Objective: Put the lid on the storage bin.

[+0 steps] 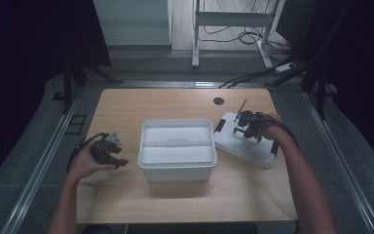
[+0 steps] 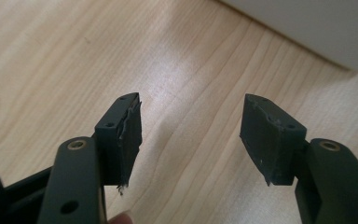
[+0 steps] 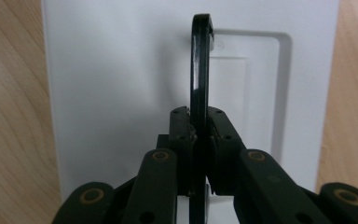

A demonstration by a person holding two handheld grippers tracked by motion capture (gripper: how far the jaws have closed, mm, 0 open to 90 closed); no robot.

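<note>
A flat white plastic lid (image 1: 246, 144) lies on the wooden table, just to the right of a white plastic box (image 1: 177, 150). The lid sits at a slant, with one corner close to the box. It has black clips at its ends. A thin black handle (image 3: 200, 65) stands up from the top of the lid, with a sunken square shape in the lid beside it. The white box is open on top, sits upright in the middle of the table, and has a low wall across its inside.
</note>
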